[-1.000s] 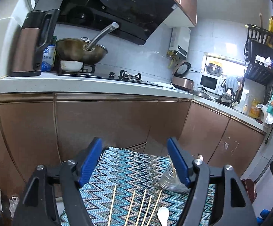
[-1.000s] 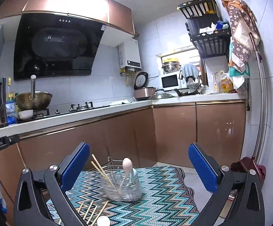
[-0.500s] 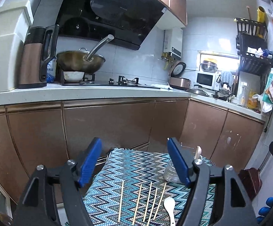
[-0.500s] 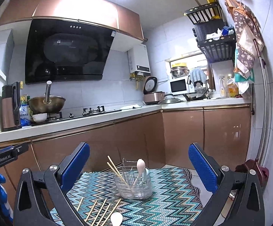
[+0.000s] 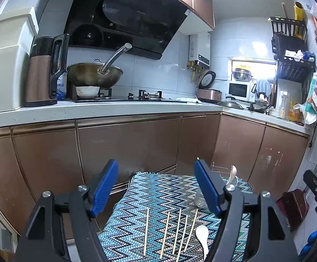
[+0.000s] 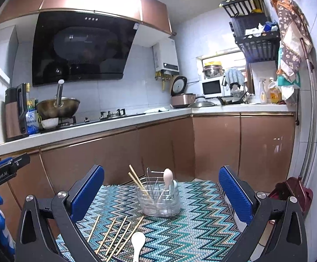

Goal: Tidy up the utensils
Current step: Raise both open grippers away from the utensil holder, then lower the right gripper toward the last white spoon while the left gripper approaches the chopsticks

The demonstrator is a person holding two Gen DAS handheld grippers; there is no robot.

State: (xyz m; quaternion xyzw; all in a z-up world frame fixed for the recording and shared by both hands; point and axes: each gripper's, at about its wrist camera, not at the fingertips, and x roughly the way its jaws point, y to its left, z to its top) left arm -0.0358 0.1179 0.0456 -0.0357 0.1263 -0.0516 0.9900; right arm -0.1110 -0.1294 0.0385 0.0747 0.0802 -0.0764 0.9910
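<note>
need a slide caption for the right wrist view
Open right gripper faces a clear utensil holder on a zigzag mat, chopsticks and white spoon lying loose.

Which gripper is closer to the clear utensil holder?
Right, probably. The utensil holder sits centred ahead of the right gripper; for the left gripper it's off right, behind one jaw.
</note>
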